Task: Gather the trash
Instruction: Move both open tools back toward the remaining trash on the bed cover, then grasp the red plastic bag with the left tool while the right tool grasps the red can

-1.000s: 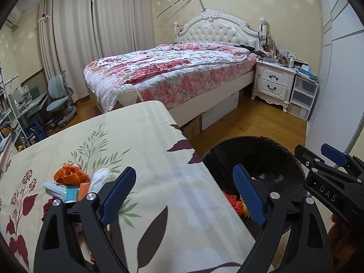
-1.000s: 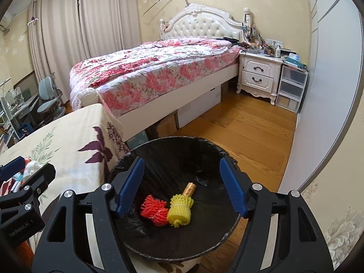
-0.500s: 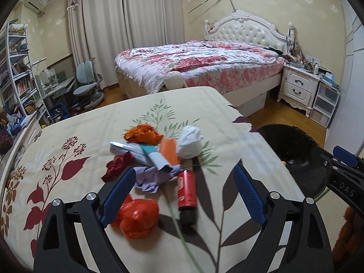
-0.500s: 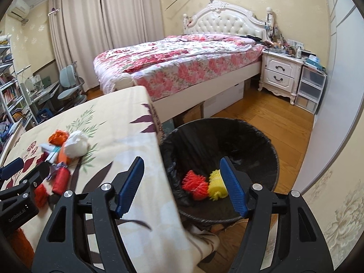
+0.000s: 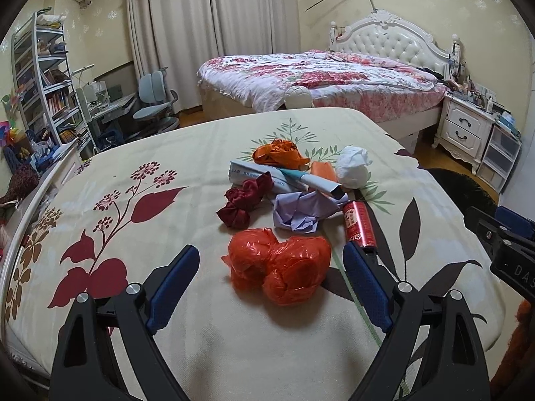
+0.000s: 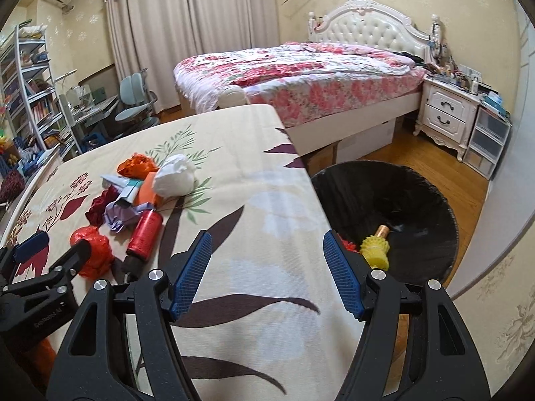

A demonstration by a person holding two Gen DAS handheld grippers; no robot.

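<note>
A pile of trash lies on the floral tablecloth (image 5: 133, 180). Nearest is a crumpled red plastic bag (image 5: 281, 267), framed by my open, empty left gripper (image 5: 271, 260). Behind it lie a red can (image 5: 359, 224), lilac paper (image 5: 301, 210), dark red cloth (image 5: 244, 200), a rolled paper tube (image 5: 284, 177), an orange wrapper (image 5: 277, 153) and a white wad (image 5: 352, 167). My right gripper (image 6: 267, 260) is open and empty over the table's right edge, beside the black-lined bin (image 6: 418, 193), which holds a yellow foam net (image 6: 376, 250) and red trash.
A bed (image 5: 317, 80) stands behind the table, a white nightstand (image 5: 464, 127) and plastic drawers (image 5: 501, 153) at the right. Shelves (image 5: 43, 77), a desk and a blue chair (image 5: 153, 100) stand at the left. The bin sits on wood floor off the table's right edge.
Both grippers have swung left from the bin toward the trash pile. The left gripper has come closer, with the red bag now between its fingers. Both stay open.
</note>
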